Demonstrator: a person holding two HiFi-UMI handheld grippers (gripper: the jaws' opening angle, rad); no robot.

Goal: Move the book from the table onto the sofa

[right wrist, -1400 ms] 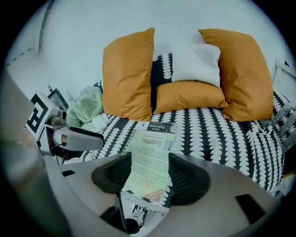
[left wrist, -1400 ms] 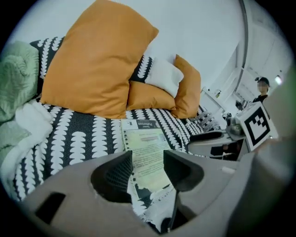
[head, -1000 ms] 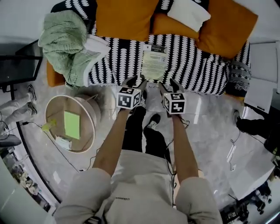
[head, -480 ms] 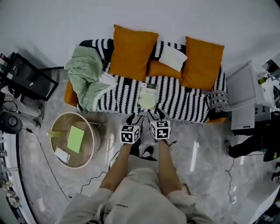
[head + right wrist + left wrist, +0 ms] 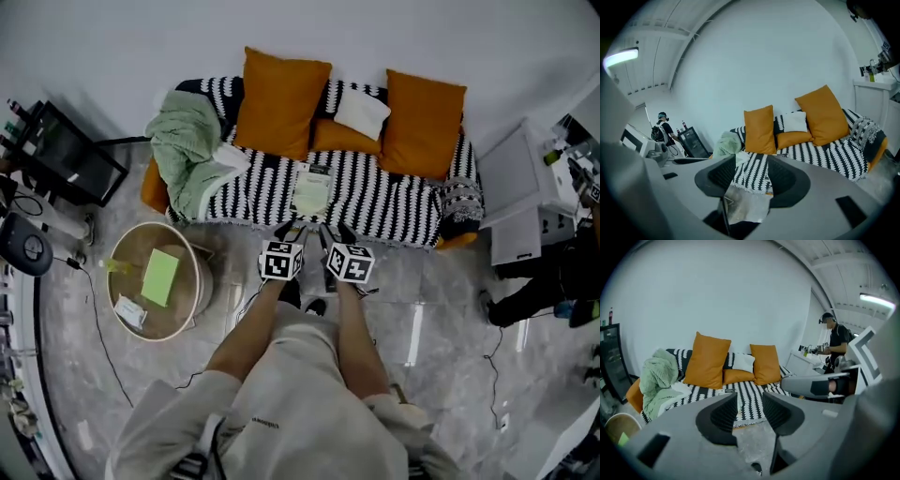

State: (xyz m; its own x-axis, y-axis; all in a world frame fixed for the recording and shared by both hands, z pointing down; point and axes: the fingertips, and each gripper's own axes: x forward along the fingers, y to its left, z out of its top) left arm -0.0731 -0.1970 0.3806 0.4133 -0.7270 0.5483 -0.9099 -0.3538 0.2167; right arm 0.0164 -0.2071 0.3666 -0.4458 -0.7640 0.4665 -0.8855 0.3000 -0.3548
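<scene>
The pale book (image 5: pixel 312 190) lies flat on the striped sofa (image 5: pixel 394 202) seat, near its front edge. Both grippers hover over the floor just in front of the sofa, clear of the book. My left gripper (image 5: pixel 292 230) is open and its jaws are closing with nothing between them. The right gripper (image 5: pixel 334 232) beside it is also open and closing on nothing. In the left gripper view the jaws (image 5: pixel 749 411) frame the sofa edge and the floor. In the right gripper view the jaws (image 5: pixel 751 176) frame the seat's fringe.
Two orange cushions (image 5: pixel 277 101), a white pillow (image 5: pixel 361 113) and a green blanket (image 5: pixel 187 155) sit on the sofa. A round wooden table (image 5: pixel 131 267) with a green pad (image 5: pixel 160 277) stands at the left. White cabinets (image 5: pixel 511 183) and a person (image 5: pixel 548 281) are at the right.
Both grippers have drawn back from the book and the sofa edge and risen. The head view has pulled away, so the whole sofa shows. The book stays on the seat.
</scene>
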